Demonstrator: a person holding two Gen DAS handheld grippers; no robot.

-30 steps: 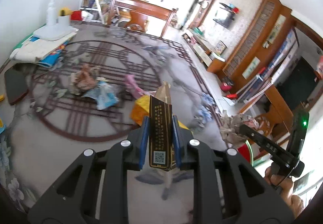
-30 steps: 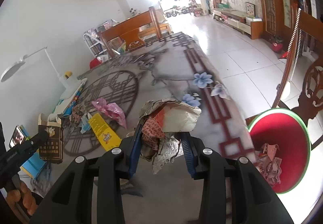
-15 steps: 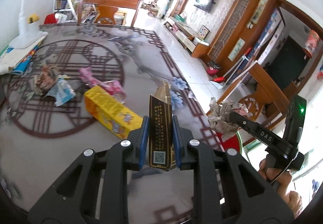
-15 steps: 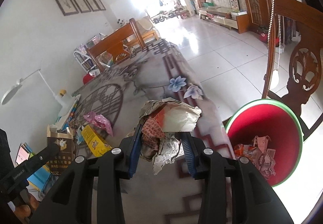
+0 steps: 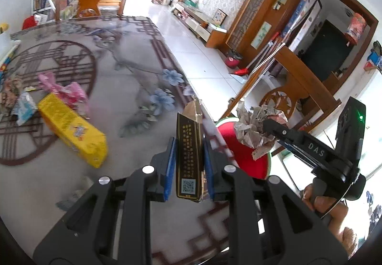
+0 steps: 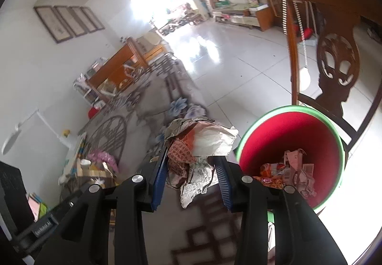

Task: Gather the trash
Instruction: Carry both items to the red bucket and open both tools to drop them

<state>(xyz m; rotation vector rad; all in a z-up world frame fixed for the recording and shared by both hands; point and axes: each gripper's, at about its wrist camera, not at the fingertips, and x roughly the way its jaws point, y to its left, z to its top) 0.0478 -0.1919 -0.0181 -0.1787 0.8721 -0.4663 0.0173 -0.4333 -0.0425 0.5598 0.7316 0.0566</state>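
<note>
You have carried both loads nearer the red bin (image 6: 291, 136): left gripper (image 5: 189, 164) pinches the dark carton (image 5: 188, 145), right gripper (image 6: 191, 176) clamps crumpled paper (image 6: 200, 143) just beside its rim, ready for dropping.

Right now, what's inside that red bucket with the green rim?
The red bucket with the green rim holds crumpled paper scraps and orange wrappers at its bottom. The right gripper's finger covers the near part, so anything beneath is hidden.
</note>
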